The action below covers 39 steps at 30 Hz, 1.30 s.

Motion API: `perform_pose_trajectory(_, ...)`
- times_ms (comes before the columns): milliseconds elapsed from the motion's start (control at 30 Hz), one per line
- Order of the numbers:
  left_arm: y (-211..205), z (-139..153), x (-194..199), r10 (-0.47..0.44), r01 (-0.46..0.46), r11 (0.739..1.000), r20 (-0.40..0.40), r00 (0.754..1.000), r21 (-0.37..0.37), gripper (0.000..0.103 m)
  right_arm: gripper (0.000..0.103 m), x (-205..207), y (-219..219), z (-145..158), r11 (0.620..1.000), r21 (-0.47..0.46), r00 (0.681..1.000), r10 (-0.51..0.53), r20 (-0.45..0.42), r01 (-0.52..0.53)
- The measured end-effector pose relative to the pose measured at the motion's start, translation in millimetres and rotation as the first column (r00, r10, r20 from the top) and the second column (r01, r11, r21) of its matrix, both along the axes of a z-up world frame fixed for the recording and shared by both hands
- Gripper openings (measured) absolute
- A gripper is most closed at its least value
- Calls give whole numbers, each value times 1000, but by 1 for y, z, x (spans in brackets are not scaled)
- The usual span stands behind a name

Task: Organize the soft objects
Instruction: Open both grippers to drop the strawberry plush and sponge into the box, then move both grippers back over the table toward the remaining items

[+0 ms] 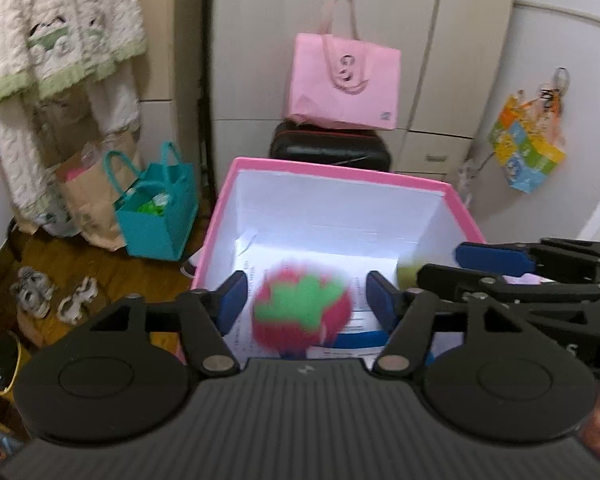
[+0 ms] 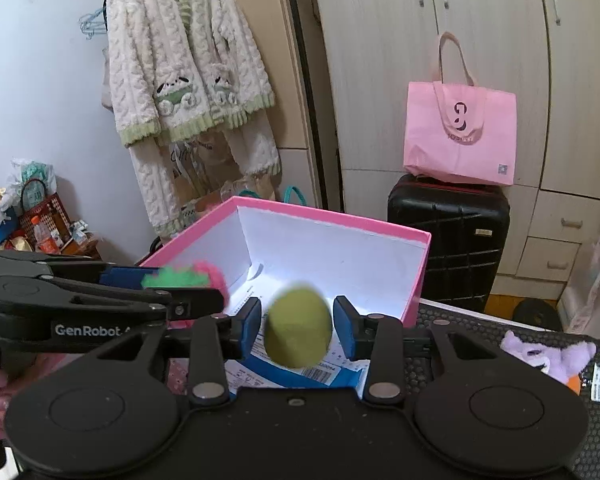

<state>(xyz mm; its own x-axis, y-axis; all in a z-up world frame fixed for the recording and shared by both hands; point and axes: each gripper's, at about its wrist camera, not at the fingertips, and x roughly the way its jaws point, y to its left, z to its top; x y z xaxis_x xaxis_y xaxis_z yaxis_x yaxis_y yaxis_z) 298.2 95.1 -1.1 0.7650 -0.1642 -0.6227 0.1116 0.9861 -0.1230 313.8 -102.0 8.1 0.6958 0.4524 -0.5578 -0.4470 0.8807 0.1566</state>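
Both grippers hang over the pink-rimmed box (image 1: pixel 236 168), each with a soft toy between its jaws. The left gripper (image 1: pixel 304 298) stands open — blue pads clear of the blurred red-and-green plush strawberry (image 1: pixel 302 308) on both sides, so the toy looks already let go above the paper-lined box floor. The right gripper (image 2: pixel 298 326) is also parted, small gaps showing either side of the yellow-green plush ball (image 2: pixel 299 326), which sits over the box's near edge rather than deep inside.

The risk I see is the ball: released this close to the near wall, it could clip the rim and roll out onto the black mat (image 2: pixel 440 364) beside the purple plush toy (image 2: pixel 548 354). The two grippers also sit close together, and a brush between them could knock either toy off course
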Motion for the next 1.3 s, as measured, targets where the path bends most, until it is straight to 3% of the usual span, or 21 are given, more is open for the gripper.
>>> perform_pose_trajectory(100, 3, 3, -9, 14, -14, 1000, 36, 999, 12, 76, 64, 3, -3, 0, 1000, 18, 1000, -10, -10, 10)
perform_pose_trajectory(233, 1, 14, -31, -21, 13, 998, 120, 993, 67, 78, 64, -5, -12, -1, 999, 41, 1000, -25, -13, 26)
perform_pose_trajectory(600, -3, 34, -112, -141, 125, 988, 183, 973, 96, 78, 64, -78, -29, 27, 999, 38, 997, 11, 80, -14)
perform_pose_trajectory(933, -18, 38, -170, -216, 189, 970, 186, 959, 154, 78, 64, -146, -36, 44, 998, -17, 987, 60, 150, -58)
perform_pose_trajectory(1300, -26, 44, -210, -293, 271, 950, 138, 946, 156, 78, 64, -210, -51, 58, 986, -125, 970, 131, 207, -106)
